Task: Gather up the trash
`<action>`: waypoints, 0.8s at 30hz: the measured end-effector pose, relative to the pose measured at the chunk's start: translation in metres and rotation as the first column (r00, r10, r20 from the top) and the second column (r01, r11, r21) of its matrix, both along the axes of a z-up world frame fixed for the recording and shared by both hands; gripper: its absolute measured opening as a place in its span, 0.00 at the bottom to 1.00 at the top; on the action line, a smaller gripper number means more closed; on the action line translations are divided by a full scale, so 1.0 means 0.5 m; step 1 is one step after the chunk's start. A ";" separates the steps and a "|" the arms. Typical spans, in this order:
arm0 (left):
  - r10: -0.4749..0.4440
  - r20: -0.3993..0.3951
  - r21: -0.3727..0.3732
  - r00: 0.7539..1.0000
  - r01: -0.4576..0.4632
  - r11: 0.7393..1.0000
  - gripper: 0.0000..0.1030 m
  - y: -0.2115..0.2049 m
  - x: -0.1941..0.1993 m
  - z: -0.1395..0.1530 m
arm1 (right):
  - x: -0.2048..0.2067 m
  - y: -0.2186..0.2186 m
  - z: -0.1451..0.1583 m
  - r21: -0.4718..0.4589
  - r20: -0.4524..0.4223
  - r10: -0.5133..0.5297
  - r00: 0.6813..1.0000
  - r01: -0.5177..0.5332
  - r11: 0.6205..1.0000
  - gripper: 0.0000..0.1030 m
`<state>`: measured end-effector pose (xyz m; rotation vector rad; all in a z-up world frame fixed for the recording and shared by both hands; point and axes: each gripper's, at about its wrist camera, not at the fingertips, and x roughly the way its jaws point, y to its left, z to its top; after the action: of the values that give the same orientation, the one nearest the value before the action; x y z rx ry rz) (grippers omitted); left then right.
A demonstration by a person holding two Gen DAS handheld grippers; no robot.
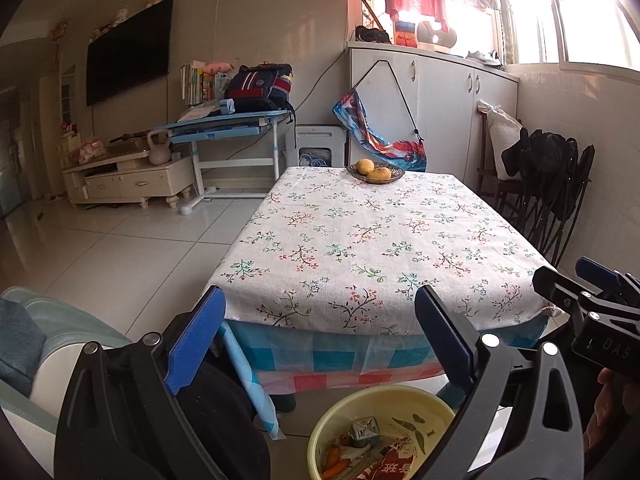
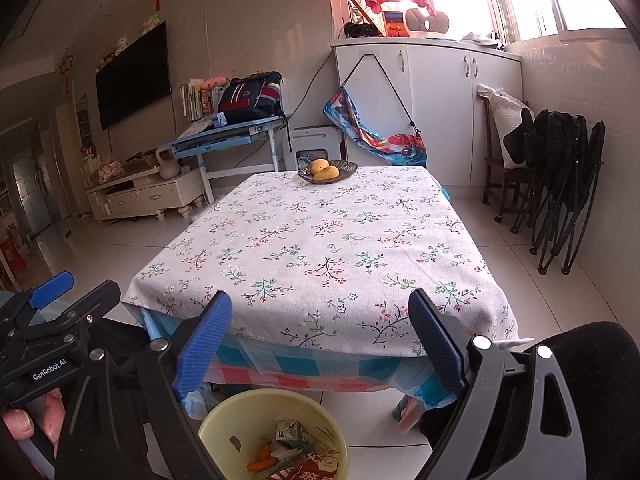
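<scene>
A yellow bin (image 1: pixel 324 432) (image 2: pixel 218 424) stands on the floor below the near edge of the table (image 1: pixel 360 240) (image 2: pixel 320 240). Inside it lie a crumpled carton (image 1: pixel 364 432) (image 2: pixel 290 432), carrot pieces (image 1: pixel 334 462) (image 2: pixel 262 462) and a red wrapper (image 1: pixel 392 468) (image 2: pixel 316 470). My left gripper (image 1: pixel 320 296) hovers above the bin, open, with nothing between its blue pads. My right gripper (image 2: pixel 320 298) is beside it, also open and empty. The floral tablecloth carries only a bowl of yellow fruit (image 1: pixel 376 172) (image 2: pixel 326 170) at its far end.
Folded black chairs (image 1: pixel 552 184) (image 2: pixel 560 184) lean at the right wall by a white cabinet (image 1: pixel 440 92). A blue desk (image 1: pixel 232 128) and a TV stand (image 1: pixel 128 176) stand at the left. A pale green seat (image 1: pixel 60 340) is near left, a black seat (image 2: pixel 580 360) near right.
</scene>
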<state>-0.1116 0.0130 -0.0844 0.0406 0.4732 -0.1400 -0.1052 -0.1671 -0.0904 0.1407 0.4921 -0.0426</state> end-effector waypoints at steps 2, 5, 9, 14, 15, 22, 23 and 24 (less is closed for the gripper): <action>0.003 0.005 0.001 1.000 -0.003 1.000 0.90 0.001 -0.001 0.001 | 0.000 0.000 0.001 -0.004 0.005 -0.001 1.000 0.001 1.000 0.84; 0.004 0.007 0.002 1.000 -0.004 1.000 0.91 0.002 0.000 0.002 | -0.002 0.001 0.001 -0.008 0.011 -0.003 1.000 0.003 1.000 0.84; 0.008 0.020 -0.001 1.000 -0.008 1.000 0.92 0.003 -0.002 0.005 | -0.002 0.000 0.001 -0.012 0.018 -0.006 1.000 0.006 1.000 0.85; 0.015 0.043 0.000 0.999 -0.015 1.000 0.92 0.005 -0.001 0.012 | -0.004 0.001 0.002 -0.016 0.024 -0.008 1.000 0.008 1.000 0.85; 0.017 0.047 0.001 0.999 -0.017 1.000 0.92 0.006 -0.002 0.015 | -0.004 0.001 0.002 -0.017 0.024 -0.008 1.000 0.008 1.000 0.85; 0.018 0.074 0.000 0.997 -0.018 1.000 0.93 0.012 -0.007 0.033 | -0.004 0.002 0.003 -0.024 0.030 -0.013 0.999 0.014 1.000 0.85; 0.018 0.075 -0.002 0.997 -0.018 1.000 0.93 0.012 -0.008 0.035 | -0.004 0.002 0.003 -0.024 0.030 -0.014 0.999 0.015 1.000 0.85; 0.016 0.076 -0.002 0.997 -0.016 1.000 0.93 0.013 -0.008 0.037 | -0.003 0.002 0.003 -0.025 0.029 -0.015 0.999 0.016 1.000 0.85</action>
<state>-0.1159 0.0194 -0.0660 0.0403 0.3971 -0.1224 -0.1069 -0.1660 -0.0889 0.1206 0.4618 -0.0615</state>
